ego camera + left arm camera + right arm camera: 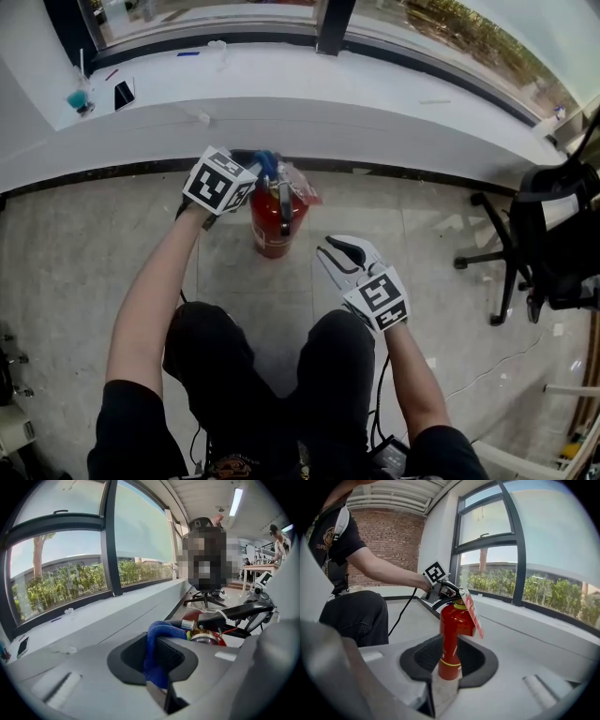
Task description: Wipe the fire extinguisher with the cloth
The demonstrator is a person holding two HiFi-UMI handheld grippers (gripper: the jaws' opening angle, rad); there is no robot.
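The fire extinguisher (272, 221) is stood upright on the floor (84, 246), just before the white wall ledge (309, 117). Bare floor is left on both its sides, and an office chair (548, 246) is seen well off to its right. The blue cloth (158, 641) is pinched in the nearly closed left gripper (157, 662) at the extinguisher's head. The right gripper (337, 255) is held part open and empty, near the extinguisher but apart from it.

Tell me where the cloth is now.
Head view, left of centre: the blue cloth is clamped in the left gripper, at the top of the fire extinguisher.
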